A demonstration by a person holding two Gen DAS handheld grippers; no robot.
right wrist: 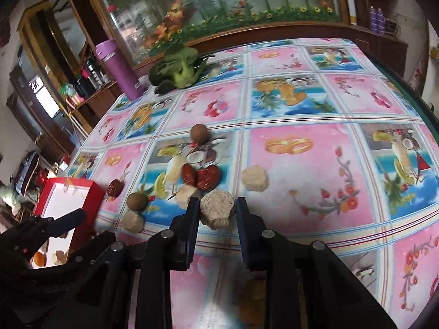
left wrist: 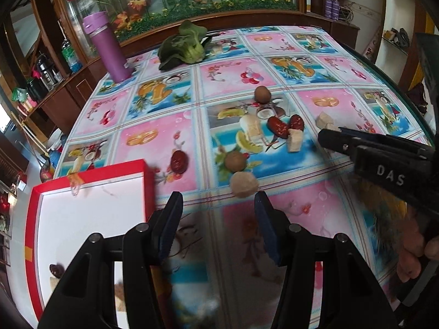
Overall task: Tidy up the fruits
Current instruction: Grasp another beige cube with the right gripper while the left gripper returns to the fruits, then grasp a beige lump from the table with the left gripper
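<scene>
Nearest, a pale rough chunk [right wrist: 217,213] is clamped between the right gripper [right wrist: 216,213] fingers above the tablecloth [right wrist: 301,164]. Leftward, the left gripper [left wrist: 218,211] is held apart, empty, beside the red box [left wrist: 90,192] rim. Beyond, dates [right wrist: 201,176] and brown fruits [right wrist: 199,134] are scattered mid-table; open cloth is left rightward toward the edge.

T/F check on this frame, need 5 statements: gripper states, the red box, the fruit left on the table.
1. The right gripper has a pale rough chunk between its fingers. True.
2. The left gripper holds a date. False: it is open and holds nothing.
3. The red box is empty. False: a few pieces lie in its near end.
4. A purple bottle stands upright at the table's far side. True.
5. The leafy green vegetable sits inside the red box. False: it lies on the tablecloth beside the bottle.
</scene>
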